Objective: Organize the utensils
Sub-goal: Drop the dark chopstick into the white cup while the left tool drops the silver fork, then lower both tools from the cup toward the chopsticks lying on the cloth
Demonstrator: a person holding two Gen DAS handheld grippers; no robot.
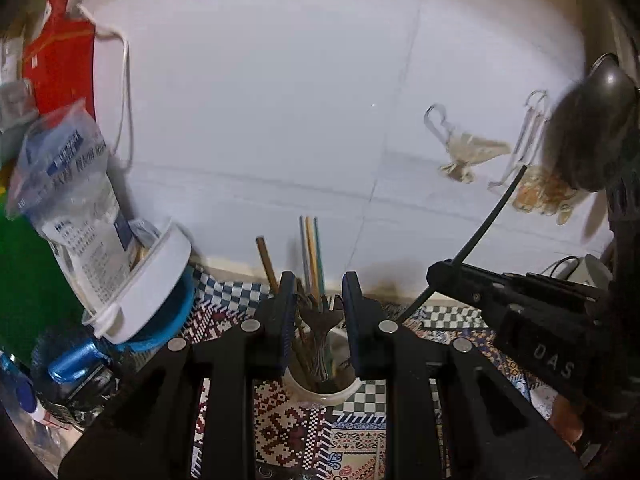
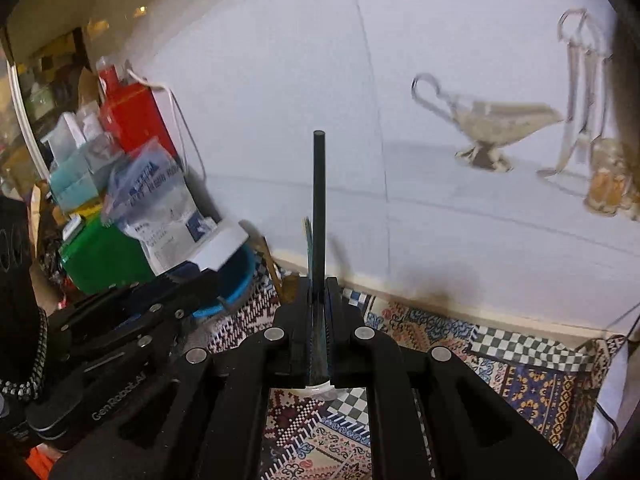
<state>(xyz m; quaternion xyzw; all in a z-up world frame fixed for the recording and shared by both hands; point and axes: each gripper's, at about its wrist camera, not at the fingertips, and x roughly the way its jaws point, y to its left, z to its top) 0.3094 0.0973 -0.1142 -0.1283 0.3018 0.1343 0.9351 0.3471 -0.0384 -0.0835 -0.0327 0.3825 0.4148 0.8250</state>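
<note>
The right claw (image 2: 319, 332) is clamped on a thin black chopstick-like stick (image 2: 319, 200), its long axis pointing straight ahead beyond the fingertips. The left claw (image 1: 319, 320), slightly parted and apparently empty, frames the white utensil cup (image 1: 320, 394) on the patterned desk cloth (image 1: 288, 432).

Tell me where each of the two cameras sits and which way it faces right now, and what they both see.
Left wrist: on the left gripper, looking forward and down past its fingers at the white cup of utensils; the right gripper intrudes from the right.
Right wrist: on the right gripper, looking along the black stick it clamps; the left gripper shows at left.
Shared: patterned cloth, white wall, metal gravy boat, green box.
</note>
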